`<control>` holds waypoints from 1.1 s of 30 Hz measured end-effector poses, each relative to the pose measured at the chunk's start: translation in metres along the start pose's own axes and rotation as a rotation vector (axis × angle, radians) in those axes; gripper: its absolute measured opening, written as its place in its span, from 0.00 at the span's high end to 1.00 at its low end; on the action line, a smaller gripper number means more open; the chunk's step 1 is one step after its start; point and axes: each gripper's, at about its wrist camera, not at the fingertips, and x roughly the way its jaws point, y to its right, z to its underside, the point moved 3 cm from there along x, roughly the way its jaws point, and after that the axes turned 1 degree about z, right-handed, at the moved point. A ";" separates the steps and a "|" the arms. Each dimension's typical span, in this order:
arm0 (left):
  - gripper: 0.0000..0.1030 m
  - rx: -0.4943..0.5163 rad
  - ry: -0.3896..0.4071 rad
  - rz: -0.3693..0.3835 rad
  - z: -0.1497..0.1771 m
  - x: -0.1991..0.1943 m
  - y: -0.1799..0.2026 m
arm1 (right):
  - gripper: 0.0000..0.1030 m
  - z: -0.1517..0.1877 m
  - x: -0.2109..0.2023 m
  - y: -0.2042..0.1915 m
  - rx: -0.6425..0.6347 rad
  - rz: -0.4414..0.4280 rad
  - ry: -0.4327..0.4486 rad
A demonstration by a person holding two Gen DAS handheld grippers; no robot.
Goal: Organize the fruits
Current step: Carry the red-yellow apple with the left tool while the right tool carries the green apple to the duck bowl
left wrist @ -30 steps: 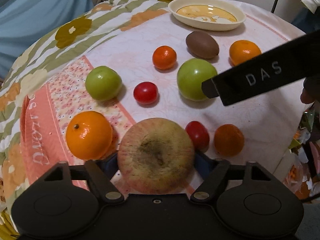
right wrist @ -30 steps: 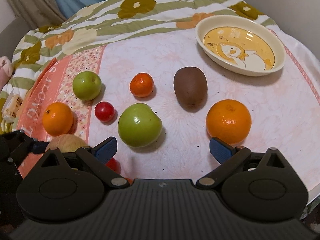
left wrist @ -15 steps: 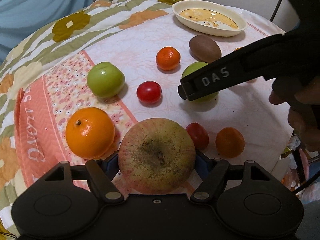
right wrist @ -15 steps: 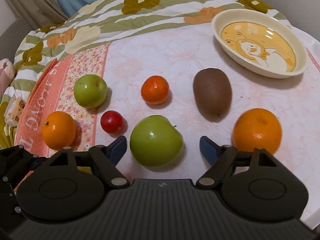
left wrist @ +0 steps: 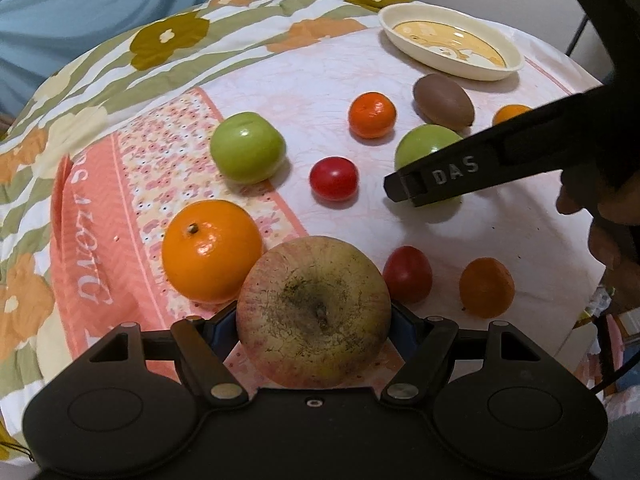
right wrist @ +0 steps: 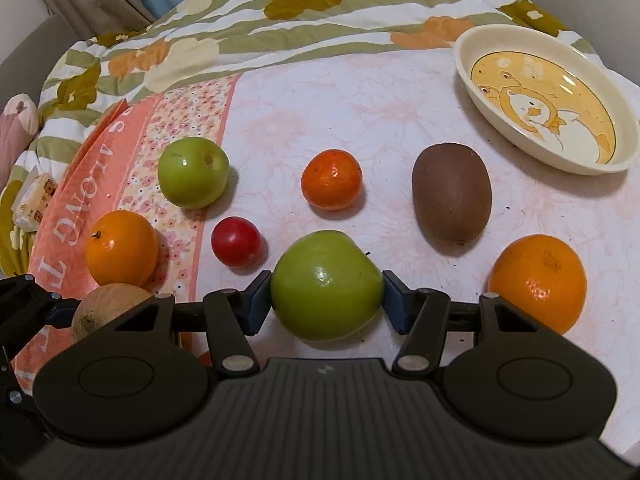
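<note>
Blue pads of the left gripper (left wrist: pixel 314 330) press both sides of a big speckled apple (left wrist: pixel 314 312), so that gripper holds it tight, close to the camera. The right gripper (right wrist: pixel 327 300) has a green apple (right wrist: pixel 327 290) between its pads, and its jaws are closing on it. The pads look to be touching the apple's sides, though the apple sits on the cloth (right wrist: pixel 360 112).

Just past the speckled apple lie a big orange (left wrist: pixel 212 250), a dark tomato (left wrist: pixel 408 274) and a small orange (left wrist: pixel 486 286). Further on sit a second green apple (left wrist: pixel 248 146), a red tomato (left wrist: pixel 333 178) and a mandarin (left wrist: pixel 372 114). Beyond them is a brown kiwi (right wrist: pixel 452 200), and another orange (right wrist: pixel 538 280) lies off to the right.

At the far edge stands the bowl (right wrist: pixel 472 76). Nothing is in it. So the sorting looks hardly begun: two apples are being picked, and every other fruit waits on the cloth, loose and apart.
</note>
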 end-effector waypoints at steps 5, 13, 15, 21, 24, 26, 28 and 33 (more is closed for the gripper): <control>0.25 -0.036 0.016 -0.013 0.001 -0.008 -0.005 | 0.30 -0.002 -0.011 -0.001 -0.014 -0.004 0.023; 0.25 -0.086 0.076 -0.079 -0.013 -0.046 0.001 | 0.30 -0.019 -0.054 0.019 -0.009 -0.041 0.097; 0.25 -0.104 0.094 -0.111 -0.020 -0.057 0.008 | 0.30 -0.026 -0.066 0.031 -0.003 -0.056 0.116; 0.25 -0.204 0.131 -0.158 -0.052 -0.081 0.036 | 0.30 -0.048 -0.097 0.081 -0.037 -0.095 0.159; 0.25 -0.244 0.150 -0.169 -0.072 -0.085 0.054 | 0.30 -0.059 -0.107 0.110 -0.068 -0.097 0.171; 0.25 -0.260 0.163 -0.166 -0.088 -0.085 0.067 | 0.30 -0.066 -0.111 0.131 -0.079 -0.091 0.178; 0.25 -0.268 0.178 -0.162 -0.105 -0.082 0.079 | 0.30 -0.075 -0.114 0.153 -0.085 -0.084 0.186; 0.25 -0.275 0.217 -0.131 -0.152 -0.064 0.107 | 0.30 -0.103 -0.113 0.209 -0.108 -0.053 0.197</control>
